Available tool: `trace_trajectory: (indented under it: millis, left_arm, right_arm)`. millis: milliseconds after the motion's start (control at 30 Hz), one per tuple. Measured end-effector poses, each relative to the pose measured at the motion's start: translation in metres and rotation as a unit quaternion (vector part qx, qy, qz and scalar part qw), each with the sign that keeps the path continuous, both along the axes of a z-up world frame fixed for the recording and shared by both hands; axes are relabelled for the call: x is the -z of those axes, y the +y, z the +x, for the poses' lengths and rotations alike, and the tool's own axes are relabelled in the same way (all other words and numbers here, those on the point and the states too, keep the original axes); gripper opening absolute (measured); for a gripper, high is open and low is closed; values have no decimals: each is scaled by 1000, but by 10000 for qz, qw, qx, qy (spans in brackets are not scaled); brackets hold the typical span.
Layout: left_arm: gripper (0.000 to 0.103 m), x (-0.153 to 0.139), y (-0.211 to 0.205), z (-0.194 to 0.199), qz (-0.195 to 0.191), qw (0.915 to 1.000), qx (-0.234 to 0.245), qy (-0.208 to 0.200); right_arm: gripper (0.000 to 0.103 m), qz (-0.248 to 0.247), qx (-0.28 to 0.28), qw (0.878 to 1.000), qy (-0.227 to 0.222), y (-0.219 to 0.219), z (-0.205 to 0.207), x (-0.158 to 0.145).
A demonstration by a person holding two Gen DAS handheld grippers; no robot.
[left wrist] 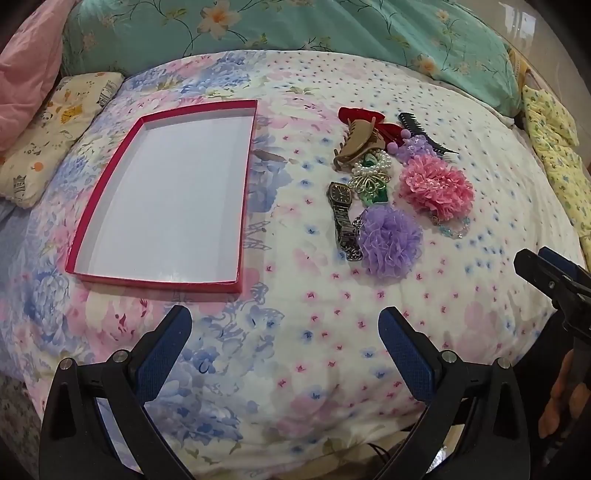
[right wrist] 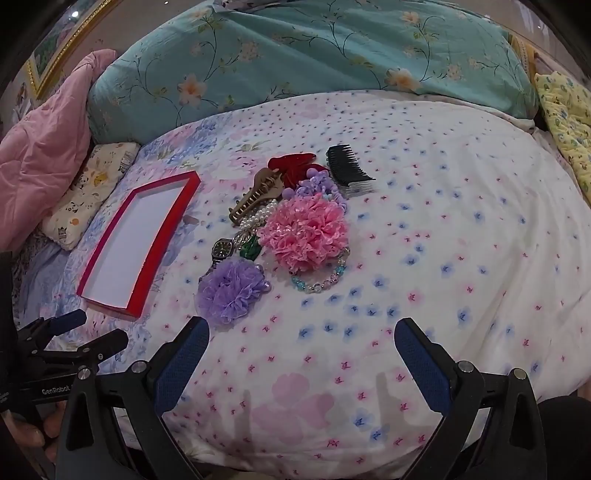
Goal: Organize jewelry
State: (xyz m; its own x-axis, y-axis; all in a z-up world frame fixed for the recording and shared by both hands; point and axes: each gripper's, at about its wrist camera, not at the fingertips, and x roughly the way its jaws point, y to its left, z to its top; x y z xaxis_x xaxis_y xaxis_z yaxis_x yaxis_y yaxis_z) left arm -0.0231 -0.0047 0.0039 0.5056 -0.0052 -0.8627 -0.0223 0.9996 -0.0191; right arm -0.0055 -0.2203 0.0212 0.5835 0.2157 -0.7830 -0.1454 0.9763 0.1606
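Red tray (left wrist: 243,206), one watch (left wrist: 341,210), two pompoms (left wrist: 391,245), one comb (left wrist: 424,134)

The left claw (left wrist: 284,328) hangs at the bottom of the frame, its two blue-padded fingers (left wrist: 166,347) spread wide over the floral bedspread (left wrist: 295,369), holding nothing. At centre left lies a shallow rectangular red cardboard box with a white inside (left wrist: 110,192). To its right, well apart from it, sits a cluster: a tan plastic hair claw clip (left wrist: 360,144), a white pearl bracelet (left wrist: 373,166), a metal-band wristwatch with a dark dial (left wrist: 341,210), a purple ruffled fabric flower (left wrist: 391,240), a pink ruffled fabric flower (left wrist: 436,186) and a black plastic comb (left wrist: 424,134). The right claw (left wrist: 550,273) enters at the right edge. A teal flowered pillow (left wrist: 295,26) spans the top
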Motion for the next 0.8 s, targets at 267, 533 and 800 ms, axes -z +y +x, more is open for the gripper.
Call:
trace_trajectory:
  millis: [267,533,800]
  left_arm:
    - [102,2,-2,2,12,10000,-42,22]
    - [102,6,0,3,2,10000,-82,34]
    - [102,8,1,3,-5,10000,-83,37]
  right_arm:
    - [101,24,-21,10000,-29,3,-1,-1]
    - [101,54,-56,10000,15,4,1,0]
    - [101,69,-64,10000,19,5,2,0]
